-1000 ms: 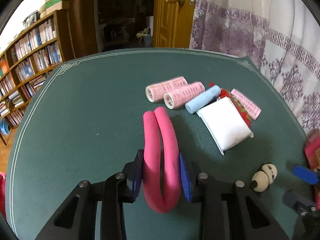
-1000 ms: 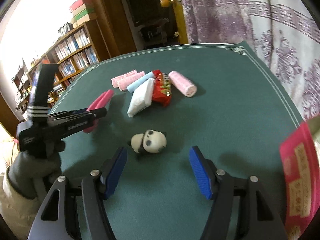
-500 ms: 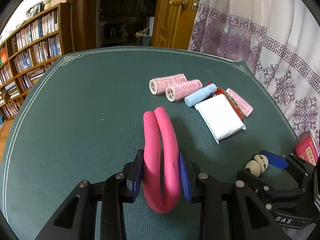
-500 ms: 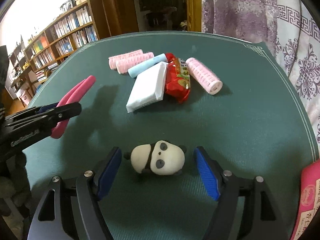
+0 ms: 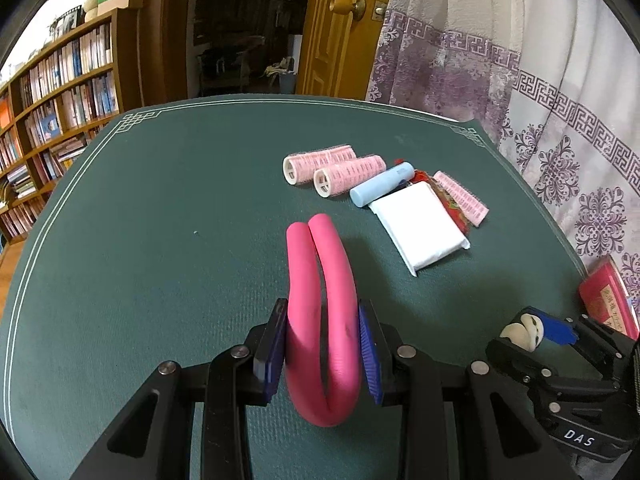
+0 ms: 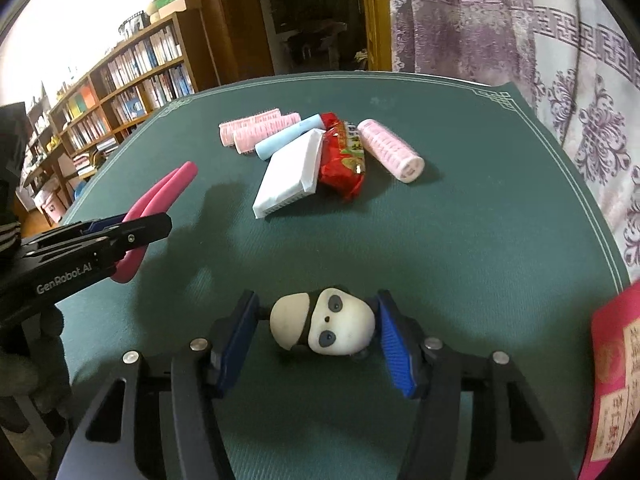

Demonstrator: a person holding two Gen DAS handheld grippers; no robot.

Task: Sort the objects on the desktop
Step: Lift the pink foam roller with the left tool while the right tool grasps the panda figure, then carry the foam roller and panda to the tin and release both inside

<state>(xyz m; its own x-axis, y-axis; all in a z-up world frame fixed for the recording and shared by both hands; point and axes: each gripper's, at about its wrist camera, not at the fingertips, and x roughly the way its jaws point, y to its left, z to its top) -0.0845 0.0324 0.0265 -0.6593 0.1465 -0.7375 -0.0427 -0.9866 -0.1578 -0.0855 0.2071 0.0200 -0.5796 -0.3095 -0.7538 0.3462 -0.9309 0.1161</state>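
Right wrist, fingers [image 6: 384,336] closing (wider earlier), panda [image 6: 324,322] between

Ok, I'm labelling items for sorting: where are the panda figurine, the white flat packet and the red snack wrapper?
Black-and-white panda figurine [image 6: 325,326]: right wrist view, its face.
White flat packet [image 6: 290,176]: right wrist view, top face.
Red snack wrapper [image 6: 343,158]: right wrist view, middle.

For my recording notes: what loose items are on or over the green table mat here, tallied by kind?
Pink bristly cylindrical hair rollers: 3
Bent pink foam curling rod: 1
Pale blue plastic tube: 1
White flat tissue pack: 1
Red foil snack packet: 1
Black-and-white panda figurine: 1
Red printed booklet: 1
Total: 9
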